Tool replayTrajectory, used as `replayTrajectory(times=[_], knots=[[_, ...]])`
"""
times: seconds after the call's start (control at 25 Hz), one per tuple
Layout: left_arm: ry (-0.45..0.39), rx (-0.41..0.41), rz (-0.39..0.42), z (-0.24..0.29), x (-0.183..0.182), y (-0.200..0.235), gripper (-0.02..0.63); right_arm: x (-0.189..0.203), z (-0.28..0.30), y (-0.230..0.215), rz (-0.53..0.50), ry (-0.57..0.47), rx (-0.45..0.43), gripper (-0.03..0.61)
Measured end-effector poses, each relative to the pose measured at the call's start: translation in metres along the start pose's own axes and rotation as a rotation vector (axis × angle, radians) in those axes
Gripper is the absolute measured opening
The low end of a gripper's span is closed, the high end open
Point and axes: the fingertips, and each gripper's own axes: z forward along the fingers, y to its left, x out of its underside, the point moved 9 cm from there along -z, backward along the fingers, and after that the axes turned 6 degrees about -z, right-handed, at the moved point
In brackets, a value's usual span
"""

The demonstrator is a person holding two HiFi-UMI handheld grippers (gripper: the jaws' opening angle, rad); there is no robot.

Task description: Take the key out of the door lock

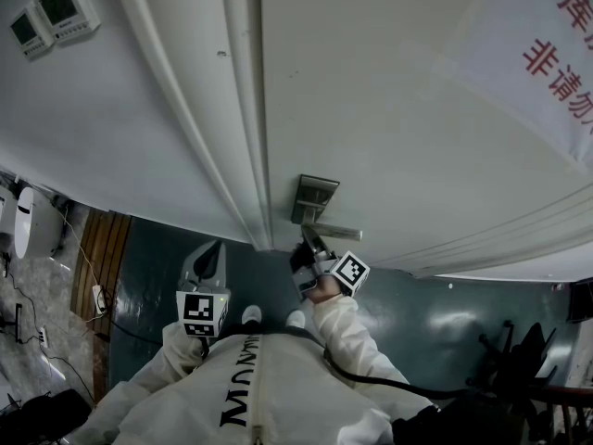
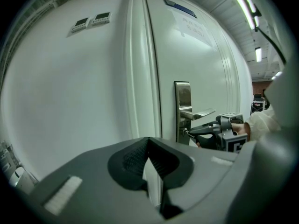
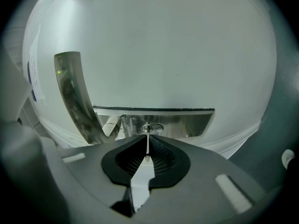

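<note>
A white door (image 1: 389,91) carries a metal lock plate (image 1: 315,196) with a lever handle (image 1: 332,233). The key (image 3: 147,146) sticks out of the keyhole (image 3: 153,127) below the handle and shows edge-on as a thin blade. My right gripper (image 3: 147,138) is shut on the key, its pads pressed on either side of it. In the left gripper view, the right gripper (image 2: 189,132) reaches level to the plate (image 2: 182,97) under the handle (image 2: 198,113). My left gripper (image 1: 211,248) hangs back to the left of the door edge, shut and holding nothing (image 2: 148,141).
The door frame (image 1: 246,109) runs beside the lock. Two wall control panels (image 1: 56,12) sit at the upper left. A sign with red print (image 1: 556,54) hangs on the door. Cables and a socket strip (image 1: 97,297) lie on the floor at left, and dark furniture (image 1: 519,350) stands at right.
</note>
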Motion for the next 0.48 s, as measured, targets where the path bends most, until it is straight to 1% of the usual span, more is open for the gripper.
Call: replayTrajectory(times=[0.24, 0.36, 0.48], knots=[[-0.002, -0.006, 0.002, -0.009, 0.003, 0.001, 0.0, 0.003, -0.003, 0.003, -0.006, -0.006, 0.0, 0.023], [0.001, -0.011, -0.003, -0.014, 0.005, 0.004, 0.0, 0.014, -0.017, 0.003, -0.015, 0.006, -0.018, 0.023], [-0.002, -0.002, -0.006, -0.016, 0.006, 0.005, 0.0, 0.027, -0.031, -0.001, -0.021, 0.017, -0.014, 0.023]])
